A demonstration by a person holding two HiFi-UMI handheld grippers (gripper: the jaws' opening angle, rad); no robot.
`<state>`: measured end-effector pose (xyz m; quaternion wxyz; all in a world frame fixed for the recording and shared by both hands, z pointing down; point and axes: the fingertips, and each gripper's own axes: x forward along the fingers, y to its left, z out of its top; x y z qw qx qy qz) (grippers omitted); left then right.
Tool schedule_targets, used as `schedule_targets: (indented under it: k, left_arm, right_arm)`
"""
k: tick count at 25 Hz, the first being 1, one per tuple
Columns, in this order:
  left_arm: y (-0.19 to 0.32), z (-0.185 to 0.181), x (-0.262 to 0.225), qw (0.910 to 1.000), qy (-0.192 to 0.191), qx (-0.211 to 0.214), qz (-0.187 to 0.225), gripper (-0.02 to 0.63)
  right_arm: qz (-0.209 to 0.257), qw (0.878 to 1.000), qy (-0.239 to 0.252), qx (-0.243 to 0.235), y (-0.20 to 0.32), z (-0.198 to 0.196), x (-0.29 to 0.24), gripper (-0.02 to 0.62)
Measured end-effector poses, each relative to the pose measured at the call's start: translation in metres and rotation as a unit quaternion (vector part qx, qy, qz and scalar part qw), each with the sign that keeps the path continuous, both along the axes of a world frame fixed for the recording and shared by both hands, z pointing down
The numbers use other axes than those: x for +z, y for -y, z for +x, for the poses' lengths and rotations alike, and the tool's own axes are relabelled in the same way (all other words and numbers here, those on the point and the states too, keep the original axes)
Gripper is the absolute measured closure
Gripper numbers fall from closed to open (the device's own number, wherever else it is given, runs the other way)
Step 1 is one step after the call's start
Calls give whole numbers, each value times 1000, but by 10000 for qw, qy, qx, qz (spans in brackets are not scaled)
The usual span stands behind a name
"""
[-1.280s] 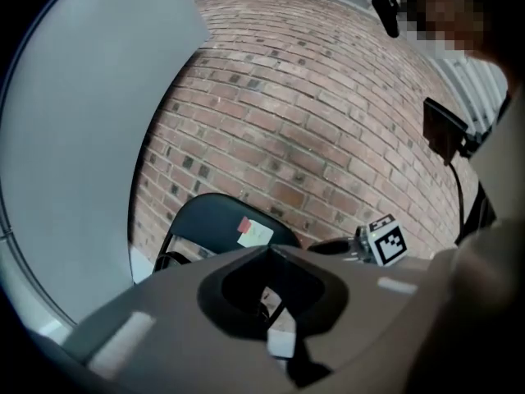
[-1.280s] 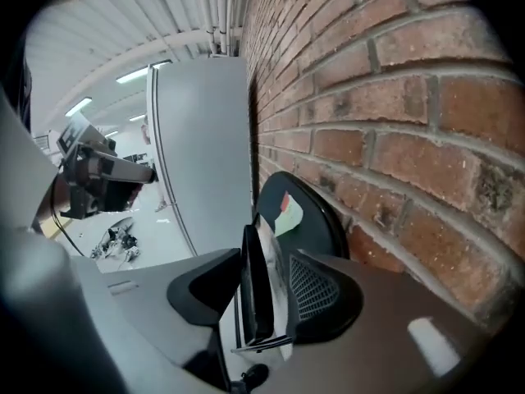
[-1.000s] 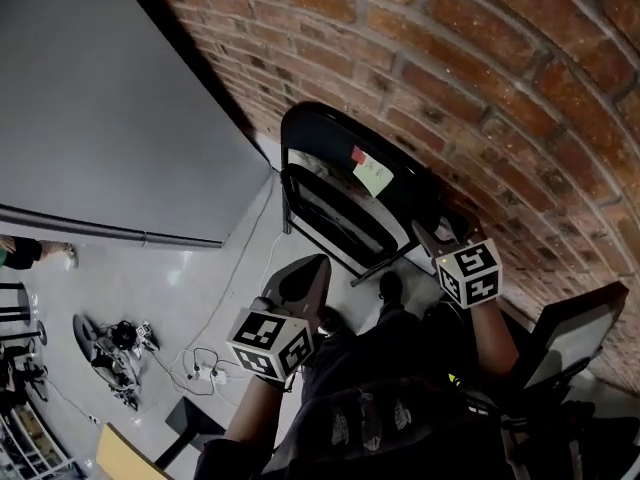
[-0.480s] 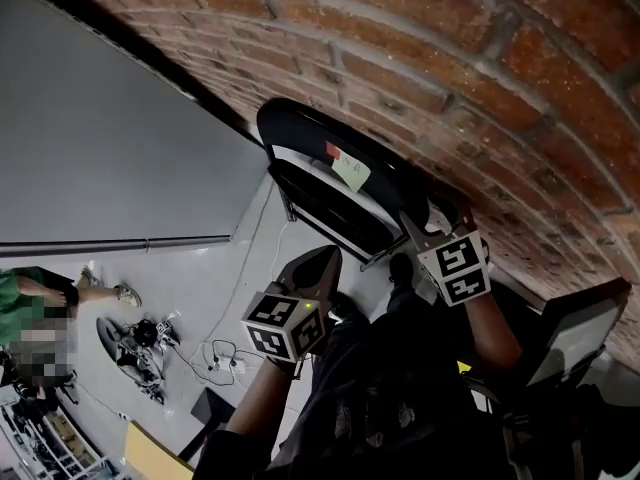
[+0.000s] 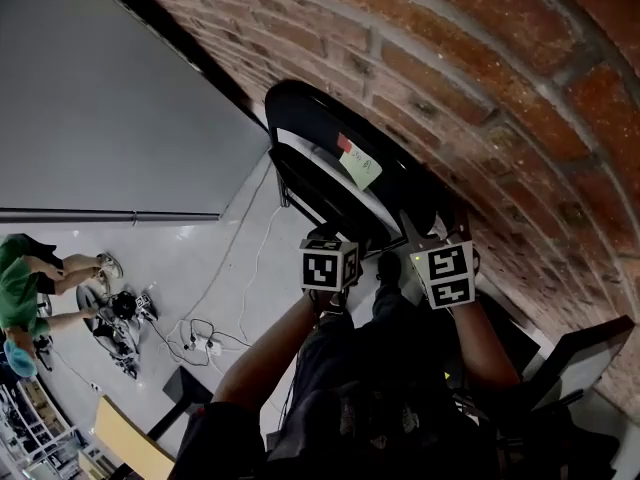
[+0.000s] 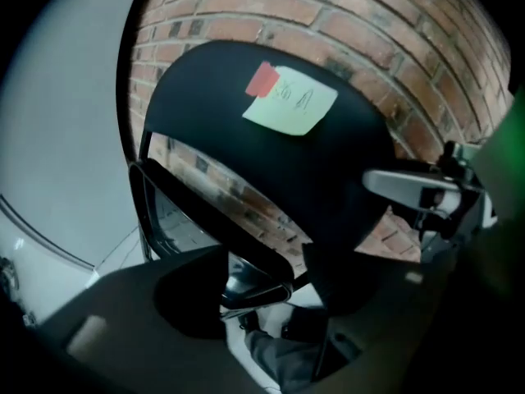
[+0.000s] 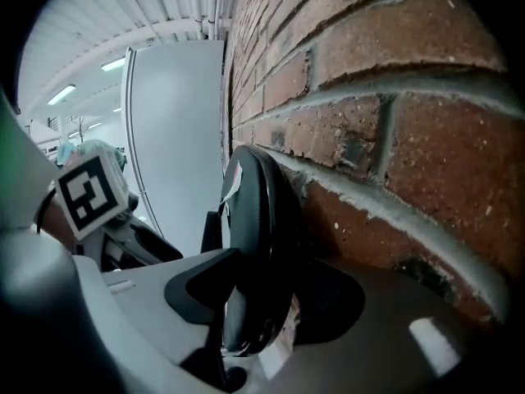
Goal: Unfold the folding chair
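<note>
A folded black chair (image 5: 400, 183) leans on the brick wall, with a green note (image 5: 366, 169) and red tape on its backrest (image 6: 271, 138). My right gripper (image 7: 262, 302) is shut on the backrest's right edge; it also shows at the right of the left gripper view, as the right gripper (image 6: 426, 191). My left gripper (image 6: 262, 290) has just been opening. Its jaws now stand apart around the seat's curved front edge (image 6: 250, 273) without pressing on it. In the head view the left gripper (image 5: 335, 243) and right gripper (image 5: 430, 230) are side by side at the chair.
A grey panel (image 5: 100, 118) meets the brick wall (image 5: 480, 78) at the left. Cables and a power strip (image 5: 200, 348), a small machine (image 5: 120, 328) and a wooden board (image 5: 130, 443) lie on the floor. A person in green (image 5: 20, 293) crouches far left. Another dark frame (image 5: 575, 348) stands at the right.
My left gripper has swung from the lower left up to the chair's seat edge, and its jaws have gone from shut to apart. The right gripper stays on the backrest's edge.
</note>
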<state>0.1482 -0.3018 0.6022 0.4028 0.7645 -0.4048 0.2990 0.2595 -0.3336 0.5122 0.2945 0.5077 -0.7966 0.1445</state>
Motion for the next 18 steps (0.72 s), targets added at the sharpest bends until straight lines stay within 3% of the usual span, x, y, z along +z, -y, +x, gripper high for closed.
schedule_targets:
  k: [4, 7, 11, 15, 18]
  left_arm:
    - [10, 15, 49, 9933, -206, -718, -880, 207]
    - [15, 19, 73, 9882, -7, -961, -1192, 172]
    - [21, 26, 98, 9805, 123, -1269, -1492, 170]
    - [30, 26, 117, 9768, 112, -1497, -1530, 183]
    - [34, 28, 124, 9742, -48, -1580, -1611, 201]
  right_arm:
    - [64, 10000, 12, -48, 0, 1, 0, 397]
    - [97, 9999, 12, -78, -1, -2, -1, 396]
    - [195, 9996, 58, -220, -1, -3, -2, 396]
    - [232, 9986, 99, -467, -1, -3, -1, 397]
    - [224, 9977, 102, -625, -1, -3, 0, 400]
